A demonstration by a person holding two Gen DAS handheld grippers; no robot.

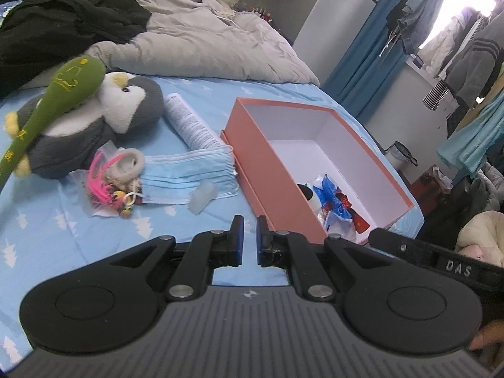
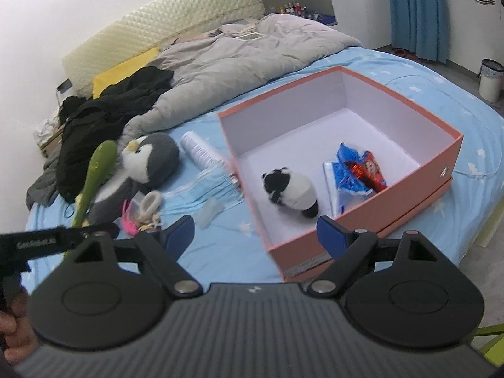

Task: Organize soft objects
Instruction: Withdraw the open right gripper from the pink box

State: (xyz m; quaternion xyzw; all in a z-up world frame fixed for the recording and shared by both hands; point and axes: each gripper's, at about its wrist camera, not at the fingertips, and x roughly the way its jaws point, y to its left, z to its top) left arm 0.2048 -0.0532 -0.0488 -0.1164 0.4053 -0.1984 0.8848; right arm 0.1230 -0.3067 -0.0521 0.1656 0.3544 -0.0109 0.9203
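An open pink box [image 2: 409, 186] [image 1: 252, 157] sits on the blue bed sheet. Inside lie a small panda plush [image 2: 291, 193] [image 1: 307, 193] and blue and red packets [image 2: 356, 170] [image 1: 334, 201]. Left of the box lie a grey penguin plush [image 1: 104, 119] [image 2: 148, 163], a green plush club [image 1: 50, 104] [image 2: 94, 173], a blue face mask [image 1: 189, 173] [image 2: 208, 189] and a pink-and-beige bundle of small items [image 1: 116, 176] [image 2: 141, 211]. My left gripper [image 1: 249, 233] is nearly shut and empty, above the sheet by the box's near corner. My right gripper [image 2: 255, 236] is open and empty, over the box's near wall.
A white tube [image 1: 192, 123] [image 2: 201, 151] lies beside the box. A small translucent piece [image 1: 203, 197] rests on the mask. A grey duvet [image 1: 204, 44] [image 2: 239, 60] and black clothes [image 1: 63, 28] [image 2: 107, 116] cover the far bed. A bin [image 2: 489, 78] stands on the floor at right.
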